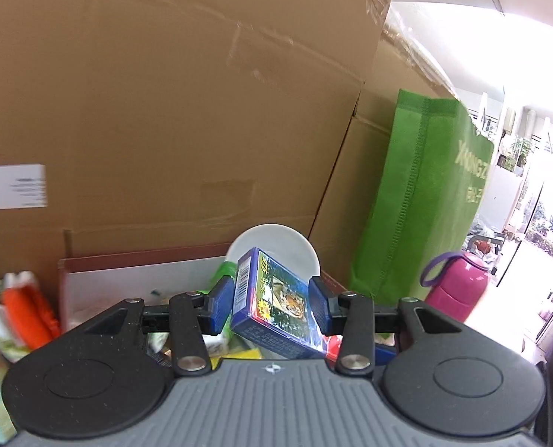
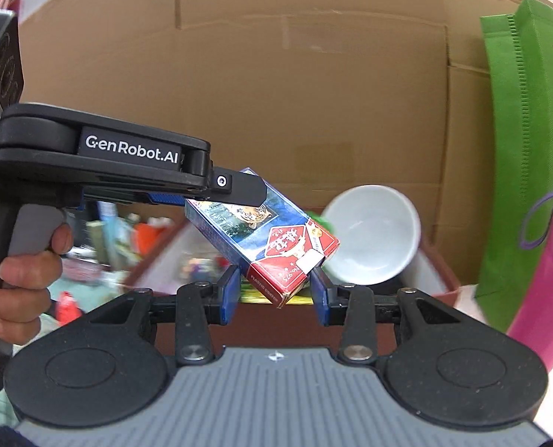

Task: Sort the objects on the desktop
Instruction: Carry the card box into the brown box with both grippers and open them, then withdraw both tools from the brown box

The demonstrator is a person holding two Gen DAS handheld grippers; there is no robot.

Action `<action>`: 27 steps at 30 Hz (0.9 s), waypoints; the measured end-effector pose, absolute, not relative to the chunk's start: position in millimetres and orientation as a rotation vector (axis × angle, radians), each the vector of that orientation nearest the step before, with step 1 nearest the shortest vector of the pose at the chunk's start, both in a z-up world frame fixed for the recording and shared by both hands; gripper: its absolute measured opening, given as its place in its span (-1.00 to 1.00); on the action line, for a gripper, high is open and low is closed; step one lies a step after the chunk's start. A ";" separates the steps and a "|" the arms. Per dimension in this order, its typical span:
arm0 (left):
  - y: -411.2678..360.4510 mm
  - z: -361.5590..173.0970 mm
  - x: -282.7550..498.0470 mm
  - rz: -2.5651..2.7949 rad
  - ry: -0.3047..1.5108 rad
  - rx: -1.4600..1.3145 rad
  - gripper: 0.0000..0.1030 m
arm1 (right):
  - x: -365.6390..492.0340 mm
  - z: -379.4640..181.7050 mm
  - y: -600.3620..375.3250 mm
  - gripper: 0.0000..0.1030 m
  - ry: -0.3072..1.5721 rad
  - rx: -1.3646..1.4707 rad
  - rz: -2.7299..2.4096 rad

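Blurred clutter, cropped edges, a half-covered card box

In the right wrist view the items left of the card box smear beyond telling, and the left gripper covers the box's far upper corner. The green bag and pink bottle run off the right edge. In the left wrist view the white label is unreadable, the packets at near left are blurred, and the box hides part of the white bowl.
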State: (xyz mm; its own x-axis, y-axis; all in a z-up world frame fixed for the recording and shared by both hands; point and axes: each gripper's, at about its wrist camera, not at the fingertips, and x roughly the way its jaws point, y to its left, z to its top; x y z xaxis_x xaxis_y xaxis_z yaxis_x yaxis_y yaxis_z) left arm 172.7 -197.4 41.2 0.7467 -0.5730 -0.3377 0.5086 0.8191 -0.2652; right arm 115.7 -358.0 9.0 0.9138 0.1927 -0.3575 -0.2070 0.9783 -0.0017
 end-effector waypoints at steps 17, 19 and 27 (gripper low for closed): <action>-167.9 8.0 145.2 -0.555 0.446 -0.172 0.91 | 87.2 -16.2 -365.1 0.82 0.298 0.095 0.042; -169.3 8.6 141.4 -0.541 0.452 -0.166 0.91 | 82.2 -17.2 -361.0 0.82 0.318 0.103 0.049; -154.5 12.2 108.9 -0.450 0.506 -0.129 0.94 | 62.3 -4.3 -335.1 0.82 0.380 -0.015 0.029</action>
